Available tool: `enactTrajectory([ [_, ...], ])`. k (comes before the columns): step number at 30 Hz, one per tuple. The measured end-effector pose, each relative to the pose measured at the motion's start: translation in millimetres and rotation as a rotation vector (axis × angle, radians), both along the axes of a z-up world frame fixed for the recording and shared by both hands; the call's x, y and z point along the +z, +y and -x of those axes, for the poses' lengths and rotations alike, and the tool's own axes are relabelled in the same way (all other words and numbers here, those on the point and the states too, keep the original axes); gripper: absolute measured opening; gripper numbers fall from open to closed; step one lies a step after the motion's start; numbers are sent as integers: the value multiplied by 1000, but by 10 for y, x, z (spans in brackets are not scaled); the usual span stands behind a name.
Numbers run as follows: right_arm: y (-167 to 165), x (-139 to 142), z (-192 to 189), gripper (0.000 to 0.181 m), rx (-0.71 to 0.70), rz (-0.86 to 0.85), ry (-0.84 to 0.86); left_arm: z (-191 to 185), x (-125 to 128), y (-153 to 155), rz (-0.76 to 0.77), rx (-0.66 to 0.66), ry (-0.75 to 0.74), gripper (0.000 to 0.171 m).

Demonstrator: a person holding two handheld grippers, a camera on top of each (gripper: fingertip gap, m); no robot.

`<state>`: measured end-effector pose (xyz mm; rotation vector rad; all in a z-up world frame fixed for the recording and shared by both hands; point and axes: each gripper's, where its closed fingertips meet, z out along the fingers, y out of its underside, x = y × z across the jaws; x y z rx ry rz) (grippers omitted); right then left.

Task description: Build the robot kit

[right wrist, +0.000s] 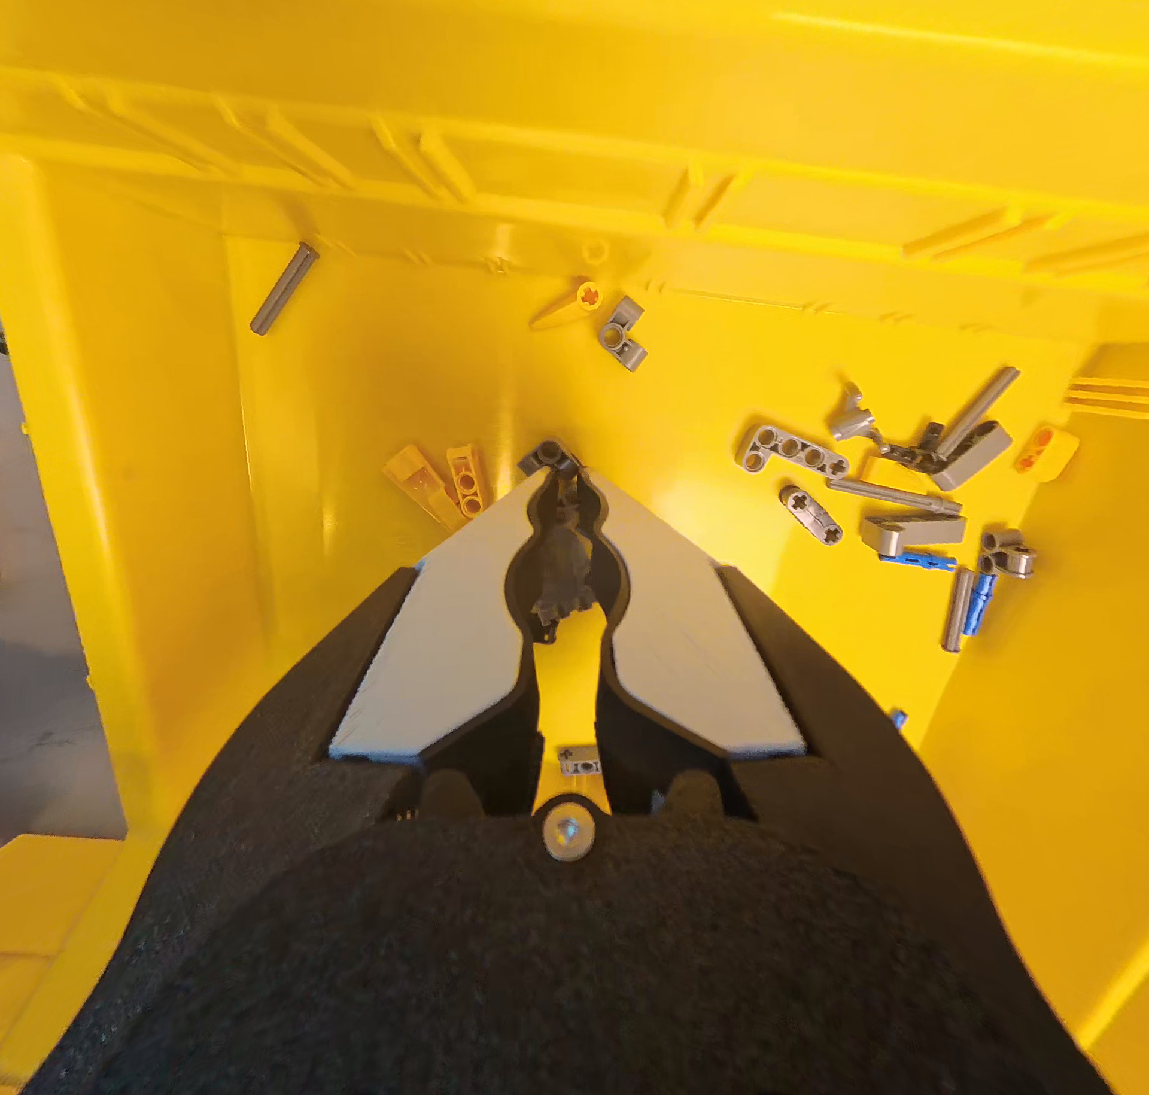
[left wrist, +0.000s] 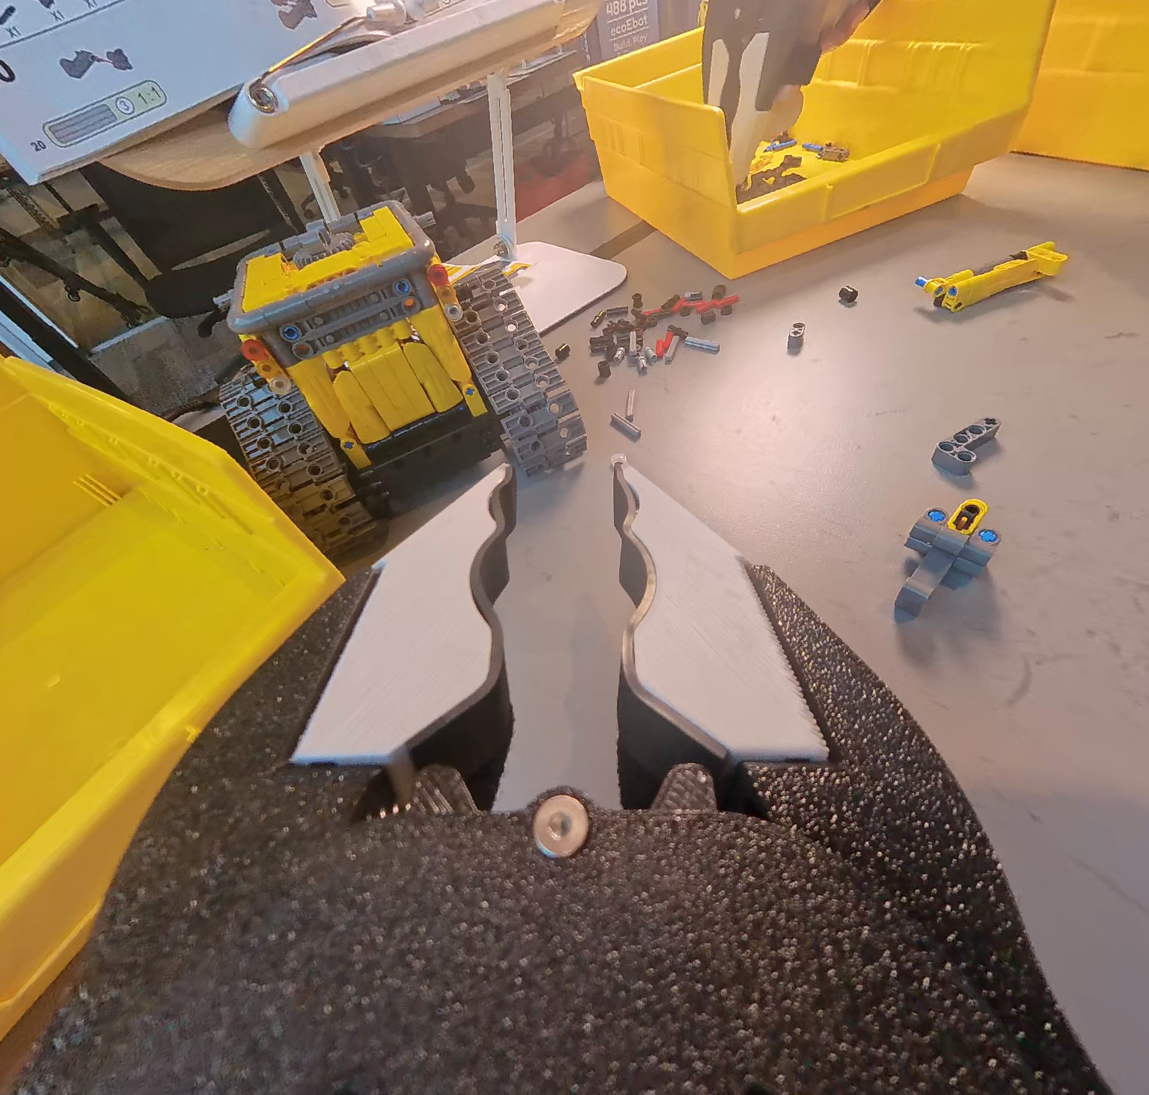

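My right gripper (right wrist: 564, 474), inside the yellow bin (right wrist: 622, 101), pinches a dark grey connector (right wrist: 550, 454); my left gripper (left wrist: 562, 471) gapes empty beside the tracked model (left wrist: 385, 369).

Tracked model (left wrist: 398, 381) left of loose pins (left wrist: 653, 331), bin (left wrist: 659, 132) behind them

Yellow bin (right wrist: 684, 58) is showing glossy moulded plastic, glare bouncing off its floor. Left gripper (left wrist: 562, 474) fingers (left wrist: 435, 617) are looking like matt ridged grey plastic, body in rough speckled black. Table (left wrist: 808, 661) is reading as smooth matt grey, tracked model (left wrist: 385, 369) as shiny plastic bricks.
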<state>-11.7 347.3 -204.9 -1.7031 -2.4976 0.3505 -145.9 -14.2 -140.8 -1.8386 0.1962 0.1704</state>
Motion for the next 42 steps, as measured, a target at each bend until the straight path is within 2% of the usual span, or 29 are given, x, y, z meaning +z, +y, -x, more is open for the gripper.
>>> enactTrajectory([
  [1,6,14,-19,0,-3,-11,-1,-2,1,-1,-1,-1,1,30],
  [6,39,305,9,0,-43,-77,111,-30,3,-5,-3,-13,13,29],
  [7,70,340,-7,3,-63,-99,117,-36,2,-5,-3,-15,15,29],
  [10,112,281,-92,31,-136,-109,66,-45,-2,-4,-1,-19,19,29],
  [14,132,100,-155,43,-187,-103,-6,-38,-6,-15,1,-13,26,29],
  [17,124,33,-142,42,-202,-89,-28,-26,-7,-23,1,-7,27,28],
  [19,149,-15,-163,33,-204,-107,-55,-25,-10,-21,3,-7,25,28],
  [21,157,-35,-176,33,-208,-105,-68,-27,-12,-19,4,-9,28,28],
  [24,119,63,-133,33,-192,-97,-15,-34,-12,-21,4,-12,31,28],
  [26,35,239,-105,33,-170,-93,43,-34,-12,-24,4,-13,30,28],
  [29,-419,661,-32,33,-72,-53,163,-26,-8,-32,4,-13,22,28],
  [31,-947,952,14,33,46,-30,247,-15,-1,-30,2,-13,14,29],
  [33,-1549,1099,14,33,181,-12,294,-6,12,-26,-2,-13,5,29],
  [35,-2092,1037,-34,33,303,-15,283,-4,16,-22,-3,-14,-3,29],
  [38,-2741,707,-112,33,422,-2,228,-14,18,-32,-2,-13,2,29],
  [40,-3023,452,-130,33,461,10,197,-18,26,-48,-3,-8,19,29],
  [42,-3165,257,-62,33,436,24,186,-23,47,-60,-9,-5,29,29],
])
